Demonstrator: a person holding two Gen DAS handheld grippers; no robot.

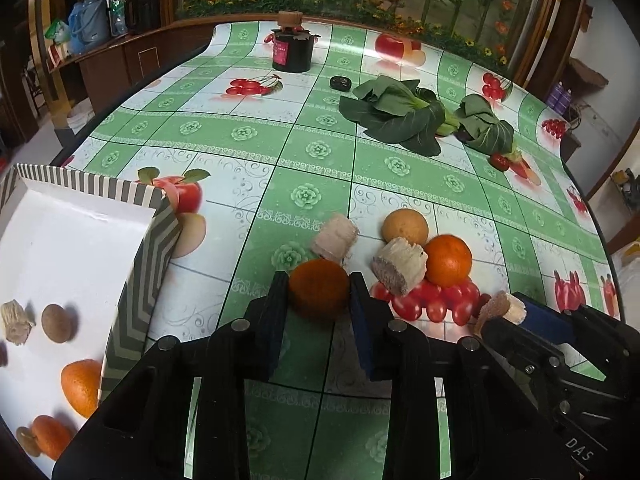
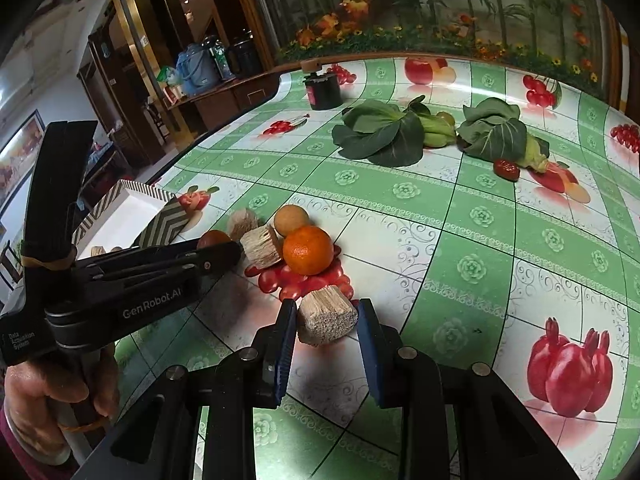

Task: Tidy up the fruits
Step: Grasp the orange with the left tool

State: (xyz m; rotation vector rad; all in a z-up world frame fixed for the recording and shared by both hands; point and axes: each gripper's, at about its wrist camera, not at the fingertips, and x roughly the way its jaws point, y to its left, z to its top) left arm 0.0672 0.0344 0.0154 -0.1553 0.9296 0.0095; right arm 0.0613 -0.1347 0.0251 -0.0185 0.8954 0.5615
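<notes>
My left gripper is shut on an orange tangerine on the table. My right gripper is shut on a pale fibrous cane chunk; it also shows in the left wrist view. On the table lie a bright orange, a tan round fruit and two more cane chunks. A striped white box at the left holds an orange, a brown round fruit, a cane chunk and a small tangerine.
Two bok choy bunches and a red date lie further back. A dark jar and a small dark object stand near the far edge. The left gripper body crosses the right wrist view.
</notes>
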